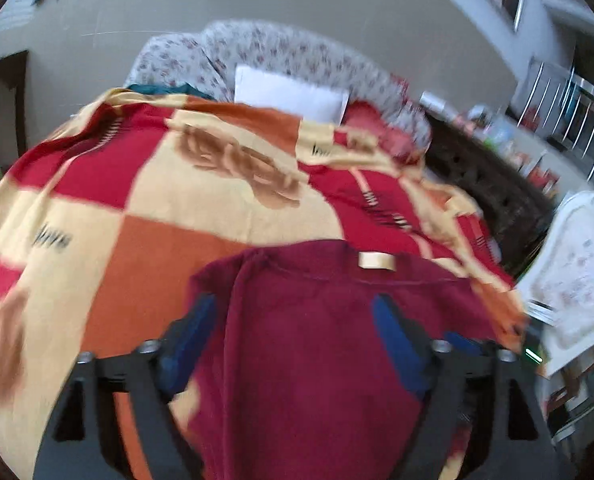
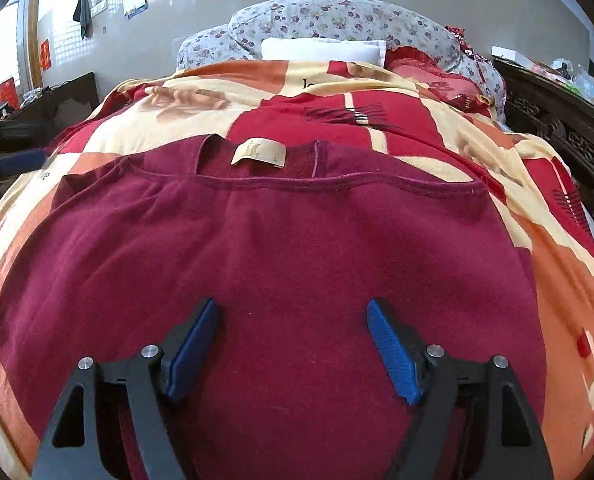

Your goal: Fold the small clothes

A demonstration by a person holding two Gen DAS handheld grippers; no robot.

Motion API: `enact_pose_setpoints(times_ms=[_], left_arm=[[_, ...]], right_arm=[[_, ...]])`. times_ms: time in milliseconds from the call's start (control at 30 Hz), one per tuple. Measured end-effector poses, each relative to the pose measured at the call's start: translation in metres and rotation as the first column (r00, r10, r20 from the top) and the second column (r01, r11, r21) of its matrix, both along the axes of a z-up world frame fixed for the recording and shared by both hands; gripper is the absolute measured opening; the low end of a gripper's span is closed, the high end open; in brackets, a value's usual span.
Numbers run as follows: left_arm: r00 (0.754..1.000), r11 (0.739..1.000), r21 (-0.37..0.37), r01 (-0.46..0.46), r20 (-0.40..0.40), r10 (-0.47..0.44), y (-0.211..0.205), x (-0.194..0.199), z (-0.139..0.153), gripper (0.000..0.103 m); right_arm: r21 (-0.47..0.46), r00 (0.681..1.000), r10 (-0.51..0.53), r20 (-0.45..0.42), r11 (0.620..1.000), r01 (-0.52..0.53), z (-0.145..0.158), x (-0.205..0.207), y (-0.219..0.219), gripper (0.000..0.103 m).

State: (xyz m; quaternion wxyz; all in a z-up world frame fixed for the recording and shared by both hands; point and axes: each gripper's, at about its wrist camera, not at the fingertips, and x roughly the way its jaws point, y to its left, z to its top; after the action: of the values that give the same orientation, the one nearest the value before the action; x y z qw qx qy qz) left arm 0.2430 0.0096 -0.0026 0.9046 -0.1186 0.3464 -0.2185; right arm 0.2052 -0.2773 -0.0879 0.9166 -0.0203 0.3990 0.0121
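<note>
- I see a home bedroom: a bed under a red, orange and cream checked blanket (image 2: 437, 120).
- Floral quilts (image 2: 337, 20) and a white pillow (image 2: 321, 50) sit at its head, beside dark carved wooden furniture (image 2: 557, 128).

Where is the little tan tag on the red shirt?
In the right wrist view the tag sits inside the shirt's collar, at its far edge, near the blanket.

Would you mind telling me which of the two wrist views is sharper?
Right wrist view: sharp, the maroon sweatshirt stitching and neck label crisp. Left wrist view: motion-blurred, smearing the patterned blanket. Both bend strongly toward the fisheye edges.
</note>
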Motion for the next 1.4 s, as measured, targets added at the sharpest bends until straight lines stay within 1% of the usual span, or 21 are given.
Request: enact_pose_setpoints(times_ms=[67, 133, 200, 300, 367, 400, 433, 533, 600, 633, 700, 800, 900, 1000, 1033, 1067, 1133, 1167, 1267, 1300, 1400], left_arm=[[1.0, 0.998, -0.061, 0.011, -0.014, -0.012, 0.013, -0.035, -0.008, 0.084], [0.998, 0.995, -0.101, 0.012, -0.052, -0.017, 0.02, -0.066, -0.025, 0.084], [0.995, 0.985, -0.172, -0.011, -0.096, -0.006, 0.024, -0.102, -0.05, 0.084], [0.987, 0.976, -0.217, -0.009, -0.157, -0.026, 0.016, -0.121, -0.079, 0.084], [0.984, 0.973, -0.233, 0.003, -0.173, -0.044, 0.008, -0.12, -0.088, 0.084], [0.978, 0.96, -0.278, -0.004, -0.203, -0.054, 0.007, -0.114, -0.094, 0.084], [0.976, 0.952, -0.307, -0.011, -0.211, -0.056, 0.008, -0.112, -0.097, 0.084], [0.977, 0.91, -0.412, -0.053, -0.211, -0.039, 0.017, -0.099, -0.101, 0.084], [0.97, 0.865, -0.494, -0.089, -0.241, -0.038, 0.027, -0.088, -0.104, 0.084], [0.965, 0.837, -0.534, -0.123, -0.261, -0.024, 0.033, -0.083, -0.106, 0.084], [0.962, 0.791, -0.592, -0.155, -0.273, -0.016, 0.04, -0.078, -0.108, 0.084], [0.956, 0.739, -0.641, -0.205, -0.293, 0.012, 0.048, -0.072, -0.11, 0.084], [0.953, 0.712, -0.662, -0.235, -0.3, 0.037, 0.05, -0.073, -0.112, 0.083], [0.951, 0.667, -0.701, -0.253, -0.306, 0.04, 0.057, -0.071, -0.116, 0.083], [0.949, 0.659, -0.706, -0.259, -0.311, 0.039, 0.059, -0.07, -0.116, 0.083], [0.948, 0.66, -0.705, -0.261, -0.316, 0.038, 0.057, -0.071, -0.114, 0.083], [0.945, 0.672, -0.692, -0.264, -0.324, 0.038, 0.057, -0.07, -0.111, 0.083], [0.942, 0.685, -0.678, -0.268, -0.334, 0.038, 0.054, -0.069, -0.11, 0.083], [0.903, 0.785, -0.55, -0.285, -0.429, 0.027, 0.044, -0.079, -0.107, 0.083], [0.892, 0.806, -0.519, -0.283, -0.452, 0.022, 0.041, -0.081, -0.106, 0.083], [0.872, 0.816, -0.483, -0.317, -0.487, 0.05, 0.048, -0.082, -0.103, 0.083]], right_arm=[[0.004, 1.0, 0.001, 0.0, 1.0, -0.001, 0.0, 0.0, 0.0, 0.081], [0.009, 1.0, 0.002, 0.0, 1.0, -0.002, 0.0, -0.001, 0.0, 0.081], [0.009, 1.0, 0.003, 0.001, 1.0, -0.003, 0.001, -0.001, 0.0, 0.081], [0.003, 1.0, 0.003, 0.001, 1.0, -0.003, 0.001, -0.001, 0.001, 0.082], [-0.003, 1.0, 0.003, 0.002, 1.0, -0.003, 0.001, -0.001, 0.002, 0.082], [-0.004, 1.0, 0.003, 0.002, 1.0, -0.003, 0.001, -0.001, 0.002, 0.082], [-0.007, 1.0, 0.003, 0.003, 1.0, -0.003, 0.001, -0.001, 0.002, 0.082], [-0.012, 1.0, 0.002, 0.003, 1.0, -0.002, 0.001, -0.002, 0.002, 0.082], [-0.009, 1.0, 0.002, 0.003, 1.0, -0.002, 0.001, -0.002, 0.002, 0.082], [-0.006, 1.0, 0.002, 0.003, 1.0, -0.002, 0.001, -0.002, 0.002, 0.082], [-0.001, 1.0, 0.003, 0.002, 1.0, -0.003, 0.001, -0.001, 0.001, 0.082], [-0.002, 1.0, 0.003, 0.002, 1.0, -0.003, 0.001, -0.002, 0.001, 0.082], [-0.002, 1.0, 0.003, 0.002, 1.0, -0.003, 0.001, -0.002, 0.001, 0.082], [0.001, 1.0, 0.003, 0.003, 1.0, -0.003, 0.001, -0.002, 0.001, 0.083], [0.002, 1.0, 0.004, 0.003, 1.0, -0.004, 0.001, -0.002, 0.001, 0.083], [0.003, 1.0, 0.005, 0.002, 1.0, -0.005, 0.001, -0.002, 0.001, 0.083], [0.007, 1.0, 0.006, 0.002, 1.0, -0.006, 0.001, -0.002, 0.001, 0.083], [0.008, 1.0, 0.006, 0.003, 1.0, -0.006, 0.001, -0.002, 0.001, 0.083], [0.009, 1.0, 0.006, 0.003, 1.0, -0.006, 0.001, -0.002, 0.001, 0.083], [0.008, 1.0, 0.006, 0.003, 1.0, -0.006, 0.001, -0.002, 0.0, 0.084], [0.008, 1.0, 0.005, 0.004, 1.0, -0.005, 0.001, -0.002, 0.0, 0.084]])
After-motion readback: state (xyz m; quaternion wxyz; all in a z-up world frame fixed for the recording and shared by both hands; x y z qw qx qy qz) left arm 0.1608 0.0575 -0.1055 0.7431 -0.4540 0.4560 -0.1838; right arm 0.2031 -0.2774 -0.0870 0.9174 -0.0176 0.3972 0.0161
